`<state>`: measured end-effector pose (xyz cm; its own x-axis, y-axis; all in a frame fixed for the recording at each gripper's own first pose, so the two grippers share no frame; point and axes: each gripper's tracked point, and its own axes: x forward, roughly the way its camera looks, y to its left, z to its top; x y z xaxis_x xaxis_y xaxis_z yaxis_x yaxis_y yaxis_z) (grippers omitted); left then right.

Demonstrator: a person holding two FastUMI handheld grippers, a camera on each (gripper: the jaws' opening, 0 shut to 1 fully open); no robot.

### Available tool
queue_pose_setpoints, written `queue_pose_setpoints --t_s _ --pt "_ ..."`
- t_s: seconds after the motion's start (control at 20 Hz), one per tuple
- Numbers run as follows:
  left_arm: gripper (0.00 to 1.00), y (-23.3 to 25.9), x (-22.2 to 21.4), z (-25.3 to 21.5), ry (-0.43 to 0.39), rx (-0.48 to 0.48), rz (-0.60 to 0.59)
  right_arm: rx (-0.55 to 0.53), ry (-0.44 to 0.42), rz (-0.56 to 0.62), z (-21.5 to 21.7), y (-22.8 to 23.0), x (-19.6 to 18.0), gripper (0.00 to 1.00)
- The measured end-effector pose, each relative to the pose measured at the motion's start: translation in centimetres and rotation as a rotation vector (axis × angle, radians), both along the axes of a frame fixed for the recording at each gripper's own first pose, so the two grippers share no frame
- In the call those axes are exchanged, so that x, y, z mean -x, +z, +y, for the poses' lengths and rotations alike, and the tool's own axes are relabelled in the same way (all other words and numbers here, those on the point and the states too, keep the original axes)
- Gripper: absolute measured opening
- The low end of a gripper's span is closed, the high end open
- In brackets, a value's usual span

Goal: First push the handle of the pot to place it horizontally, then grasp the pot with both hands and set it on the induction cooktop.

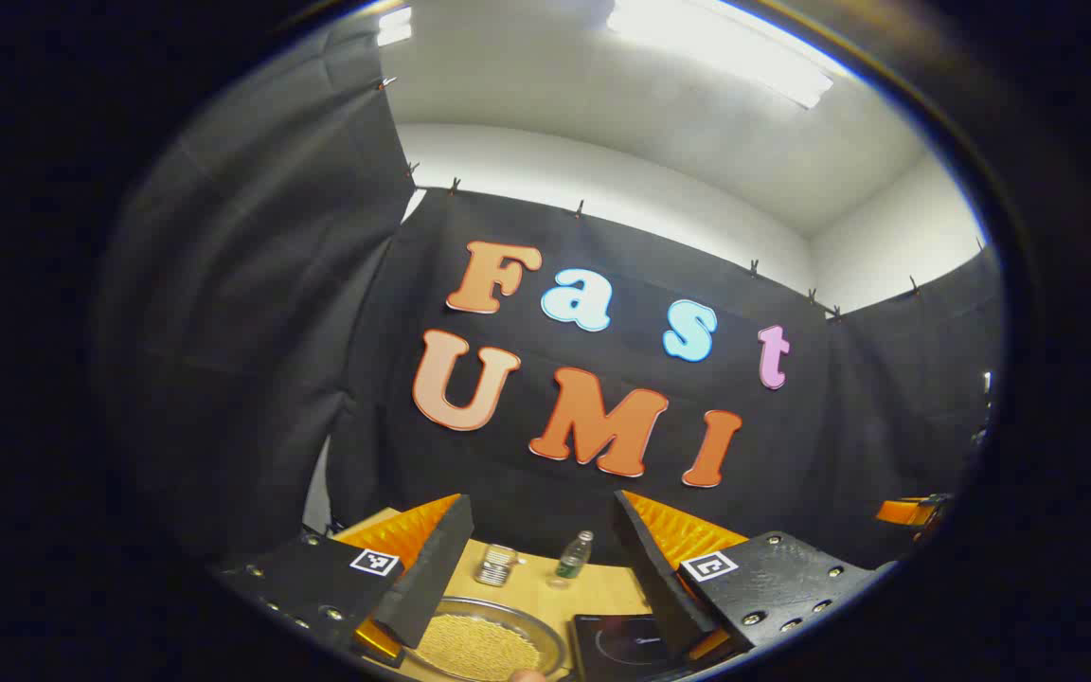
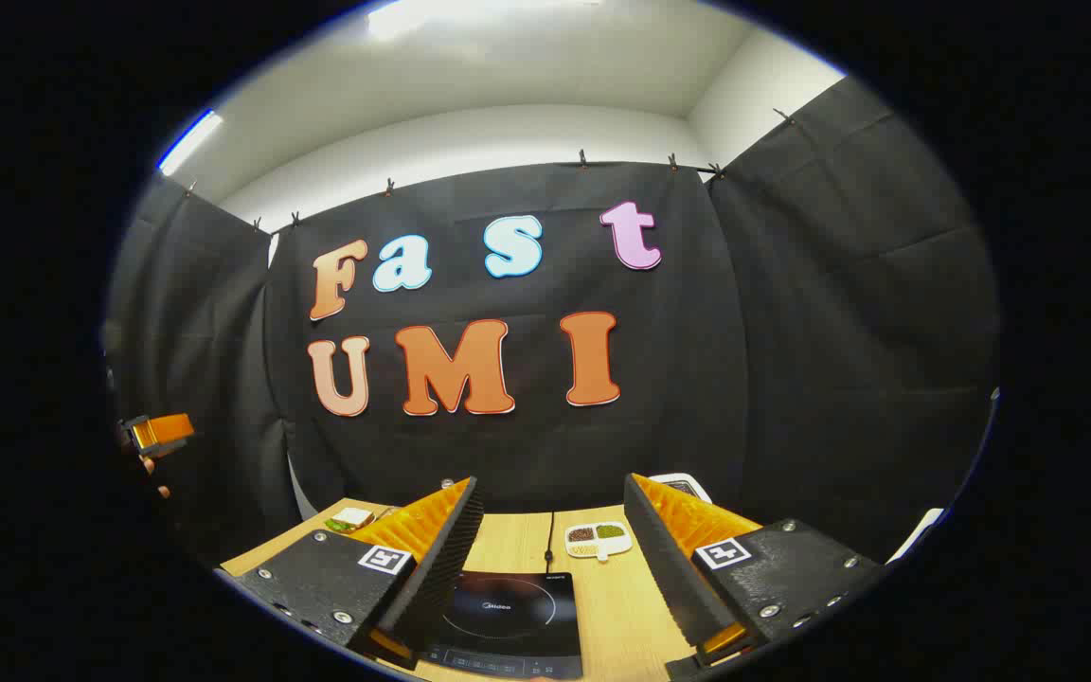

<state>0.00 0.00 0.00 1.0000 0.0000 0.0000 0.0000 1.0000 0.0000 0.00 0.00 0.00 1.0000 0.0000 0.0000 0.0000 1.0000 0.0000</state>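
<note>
1. Pot [image 1: 479, 644]: a shallow round metal vessel with pale yellow grain in it, on the tabletop [image 1: 536, 587] at the bottom of the left gripper view, just left of the cooktop [image 1: 623, 644]. Its handle cannot be made out.
2. Handling (judged): stiff metal, slick on the rim, and the loose grain would shift or spill if tilted; best pushed low and lifted level from two opposite sides.
3. Left gripper [image 1: 543, 549]: jaws spread wide, holding nothing, raised above the pot and cooktop.
4. Right gripper [image 2: 553, 540]: jaws spread wide, empty, above the cooktop, whose dark glass top is bare and has a cord running back from it.
5. Tabletop: light wood, flat. On it stand a small bottle [image 1: 575, 555] and a metal jar [image 1: 497, 565] behind the pot, and a divided dish [image 2: 598, 540] and a sandwich [image 2: 348, 519] farther back.
6. Room: black cloth walls, white ceiling with strip lights.
</note>
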Motion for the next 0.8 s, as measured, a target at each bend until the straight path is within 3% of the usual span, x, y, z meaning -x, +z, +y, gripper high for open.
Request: queue_pose_setpoints --t_s 0.35,0.55,0.8 --pt "0.89 -1.3 0.6 -3.2 -0.050 -0.155 0.024 -0.013 -0.013 -0.008 -0.8 0.3 0.3 0.94" --pt "0.89 -2.7 0.4 -5.3 -0.116 -0.112 0.077 -0.023 -0.013 0.005 -1.0 0.0 0.2 0.94" --pt "0.89 -3.0 -0.3 -4.4 -0.094 -0.113 0.099 -0.031 -0.023 0.001 -1.5 0.1 -0.1 0.94"
